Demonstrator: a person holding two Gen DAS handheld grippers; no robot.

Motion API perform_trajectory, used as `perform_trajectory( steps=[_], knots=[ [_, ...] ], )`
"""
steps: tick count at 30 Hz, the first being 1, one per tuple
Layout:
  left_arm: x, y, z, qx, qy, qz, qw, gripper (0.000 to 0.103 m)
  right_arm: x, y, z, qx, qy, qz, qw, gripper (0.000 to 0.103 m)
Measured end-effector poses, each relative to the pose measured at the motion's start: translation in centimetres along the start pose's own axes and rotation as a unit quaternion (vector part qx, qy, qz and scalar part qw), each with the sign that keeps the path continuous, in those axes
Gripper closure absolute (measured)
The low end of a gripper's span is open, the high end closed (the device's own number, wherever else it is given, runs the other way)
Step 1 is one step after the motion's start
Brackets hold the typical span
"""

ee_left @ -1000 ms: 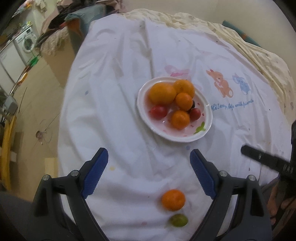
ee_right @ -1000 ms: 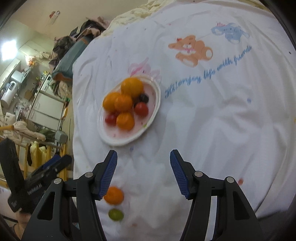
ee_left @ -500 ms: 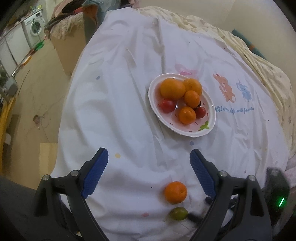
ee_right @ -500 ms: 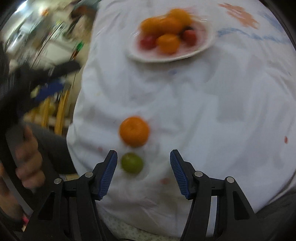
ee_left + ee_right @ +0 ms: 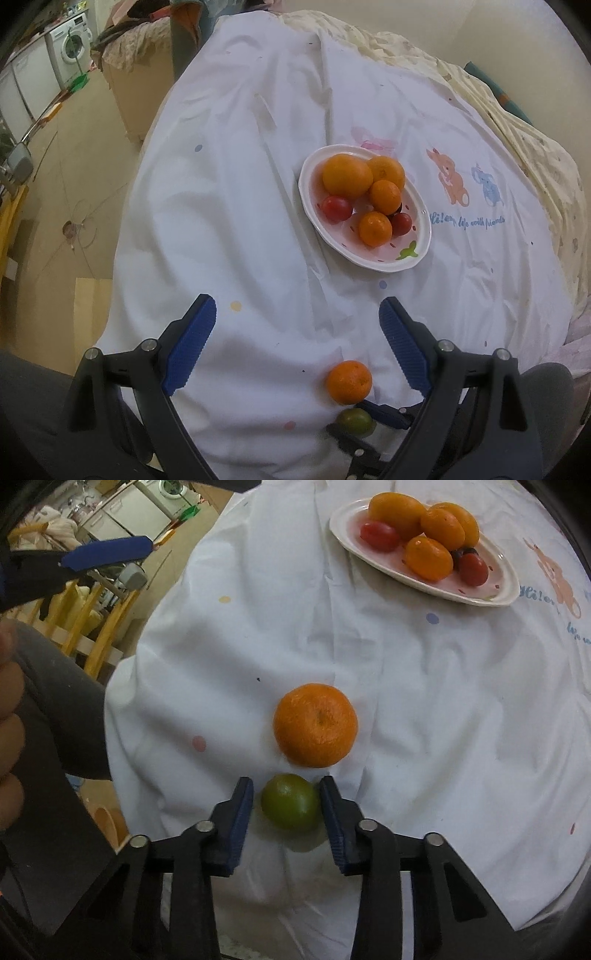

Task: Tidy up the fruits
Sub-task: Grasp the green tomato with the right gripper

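We see our right tool (image 5: 286, 805) straddling the green fruit (image 5: 290, 802) on the white cloth (image 5: 424, 709): the right pad touches it, a thin gap shows at the left pad, so we cannot tell if it grips. A loose mandarin (image 5: 316, 724) sits just beyond. Our left tool (image 5: 297, 341) hovers spread wide, holding nothing. The plate (image 5: 417, 254) of oranges and tomatoes lies farther off, to the right.

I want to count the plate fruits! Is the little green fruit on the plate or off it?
Off. The green fruit lies on the white cloth between the right claw's fingers, far from the plate.
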State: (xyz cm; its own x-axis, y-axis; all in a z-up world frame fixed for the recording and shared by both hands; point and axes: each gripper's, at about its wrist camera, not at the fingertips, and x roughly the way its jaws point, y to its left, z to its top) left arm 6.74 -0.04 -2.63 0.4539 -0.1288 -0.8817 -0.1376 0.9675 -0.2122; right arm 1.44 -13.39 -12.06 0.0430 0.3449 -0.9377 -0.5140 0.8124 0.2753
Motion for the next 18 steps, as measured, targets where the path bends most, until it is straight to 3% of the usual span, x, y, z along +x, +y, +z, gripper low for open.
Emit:
perform_trajectory(
  steps=[9,15,18],
  knots=[
    [0.4,0.5,-0.3,0.000,0.005,0.013,0.9999,0.015,-3.5,-1.7,-0.2,0.025,-0.031,0.038,0.998,0.073],
    [1.8,-0.7,-1.2,0.027,0.039,0.011,0.9988,0.015,-8.2,-6.3,0.4,0.091,-0.097,0.046,0.990,0.073],
    [2.7,-1.4,-1.8,0.045,0.065,0.004,0.9969,0.015,-9.8,-8.8,0.5,0.131,-0.130,0.079,0.980,0.073]
  ],
)
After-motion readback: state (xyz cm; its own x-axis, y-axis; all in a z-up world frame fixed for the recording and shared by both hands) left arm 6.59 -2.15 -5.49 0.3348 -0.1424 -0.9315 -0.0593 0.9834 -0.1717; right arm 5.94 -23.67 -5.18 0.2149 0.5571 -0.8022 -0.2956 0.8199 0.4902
